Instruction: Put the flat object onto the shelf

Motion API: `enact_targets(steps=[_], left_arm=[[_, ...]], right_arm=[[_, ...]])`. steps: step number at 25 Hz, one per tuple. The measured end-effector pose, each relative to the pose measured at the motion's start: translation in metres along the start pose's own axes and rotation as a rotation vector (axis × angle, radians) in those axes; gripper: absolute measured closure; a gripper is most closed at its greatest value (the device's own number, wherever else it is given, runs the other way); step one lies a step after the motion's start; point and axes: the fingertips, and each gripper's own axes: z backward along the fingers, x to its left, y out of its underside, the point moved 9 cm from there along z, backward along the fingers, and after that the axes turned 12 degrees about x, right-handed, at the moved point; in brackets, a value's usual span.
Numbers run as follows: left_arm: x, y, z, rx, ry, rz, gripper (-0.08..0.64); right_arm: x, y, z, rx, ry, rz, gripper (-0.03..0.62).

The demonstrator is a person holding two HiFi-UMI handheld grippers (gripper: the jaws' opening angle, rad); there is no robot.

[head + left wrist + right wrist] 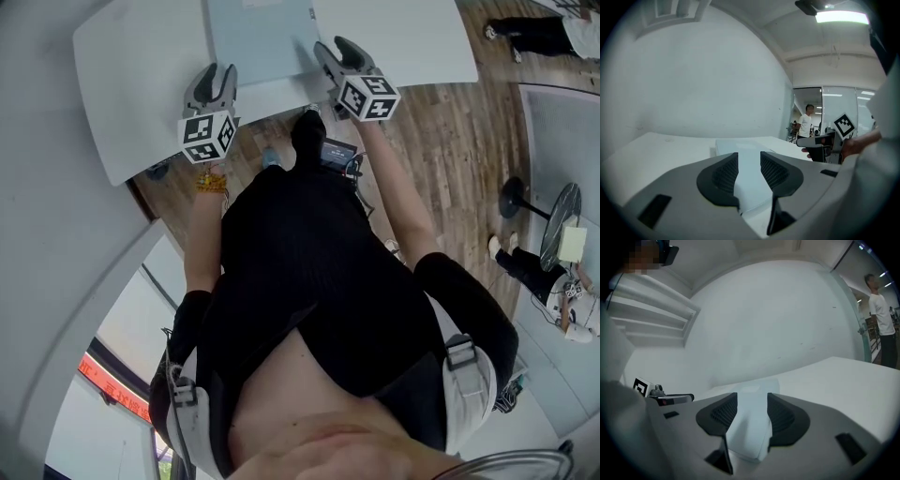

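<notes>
Pale blue-grey and matt, the flat object (pixel 261 37) lies over the white worktop (pixel 131 84) straight ahead of you, and its near edge spans the space between your two hands. The left claw (pixel 217 77) has the near-left corner and the right claw (pixel 337 49) the near-right corner. In each gripper view the panel fills the gap between the ribbed pads (pixel 726 173) and meets them on both sides, so both claws read as clenched on the object, neither released. From both claws the object runs forward, away from you and towards the pale wall. The head view cuts off its far end, so you cannot confirm which side is the longer, though the visible part suggests the long axis points away from your body. No view settles whether the far end is resting on the worktop or is clear of it. The relation that governs the coming move is the bearing of the shelf (pixel 651 315). Its white ledges show only in the right gripper view, high and to the left, above and beyond the left claw. On that reading your left hand is the nearer to the shelf and should lead. The panel must go up and leftwards while staying level between the two grips. The likely hazard is uneven lift, which would twist the panel against the pads at one corner.
</notes>
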Motion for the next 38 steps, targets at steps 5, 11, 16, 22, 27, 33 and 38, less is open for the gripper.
enact_targets(steps=[5,11,16,22,27,33,38], left_arm=[[-0.015,-0.032,0.007,-0.101,-0.041,-0.078,0.414],[-0.03,-0.064,0.003,-0.194,-0.059,-0.111,0.423],[-0.048,-0.078,0.013,-0.241,-0.066,-0.143,0.428],[-0.056,-0.081,0.008,-0.267,-0.084,-0.166,0.437],[-0.06,-0.078,0.014,-0.266,-0.089,-0.177,0.442],[-0.063,-0.073,-0.008,-0.26,-0.096,-0.193,0.463],[-0.067,-0.064,-0.033,-0.232,-0.11,-0.195,0.517]], right_arm=[[0.029,-0.028,0.017,-0.117,0.017,0.076,0.41],[0.049,-0.049,0.025,-0.196,0.043,0.158,0.43],[0.063,-0.054,0.038,-0.239,0.058,0.187,0.434],[0.063,-0.055,0.035,-0.266,0.1,0.214,0.445],[0.074,-0.05,0.034,-0.273,0.123,0.22,0.451],[0.066,-0.046,0.019,-0.272,0.142,0.243,0.468],[0.052,-0.041,0.008,-0.276,0.151,0.254,0.514]])
